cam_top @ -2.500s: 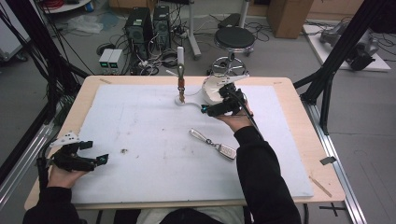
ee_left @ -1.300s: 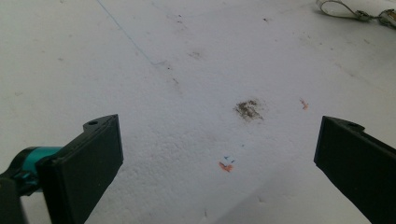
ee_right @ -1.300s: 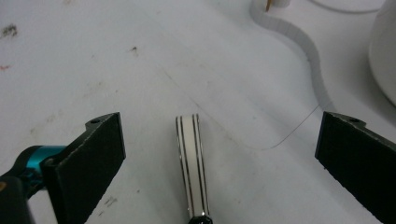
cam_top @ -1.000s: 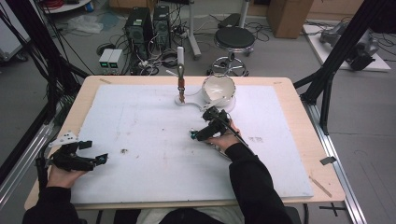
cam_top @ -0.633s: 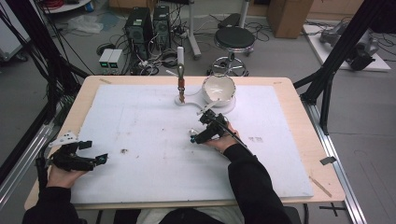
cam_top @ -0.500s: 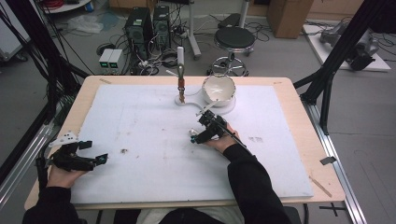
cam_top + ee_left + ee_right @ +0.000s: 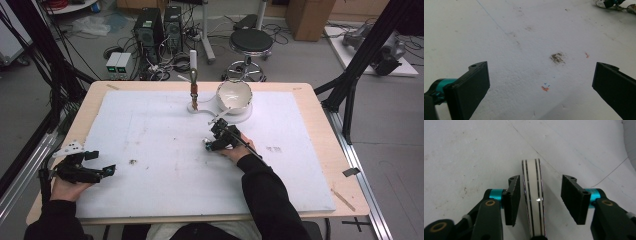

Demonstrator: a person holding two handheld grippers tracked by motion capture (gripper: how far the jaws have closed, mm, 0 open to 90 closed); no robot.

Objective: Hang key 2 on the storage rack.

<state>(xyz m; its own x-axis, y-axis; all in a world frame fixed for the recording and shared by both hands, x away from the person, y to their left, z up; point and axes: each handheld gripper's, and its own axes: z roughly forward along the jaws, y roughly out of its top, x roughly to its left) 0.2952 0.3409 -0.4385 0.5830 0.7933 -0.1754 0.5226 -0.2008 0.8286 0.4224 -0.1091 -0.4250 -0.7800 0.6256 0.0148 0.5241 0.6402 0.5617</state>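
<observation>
A white utensil handle (image 7: pixel 532 177) with thin dark stripes lies on the white foam board (image 7: pixel 150 125) and runs straight between the jaws of my right gripper (image 7: pixel 540 197). The jaws have just been closing around it. The left jaw stands close beside the handle and the right jaw is still a clear gap away, so neither pad presses on it. In the high view my right gripper (image 7: pixel 209 144) sits low on the board, just near of the white bowl (image 7: pixel 233 95). My left gripper (image 7: pixel 107 171) rests at the board's near left, open wide with nothing between its jaws (image 7: pixel 541 87).
A small stand (image 7: pixel 193 102) holding an upright brown-tipped tool is beside the bowl at the far middle. A dark smudge (image 7: pixel 557 57) marks the board ahead of the left gripper. The wooden table edge (image 7: pixel 320 120) frames the board.
My right hand came back from beside the bowl and down onto the utensil, and its jaws narrowed around the handle. The left hand and its gripper stayed put.
</observation>
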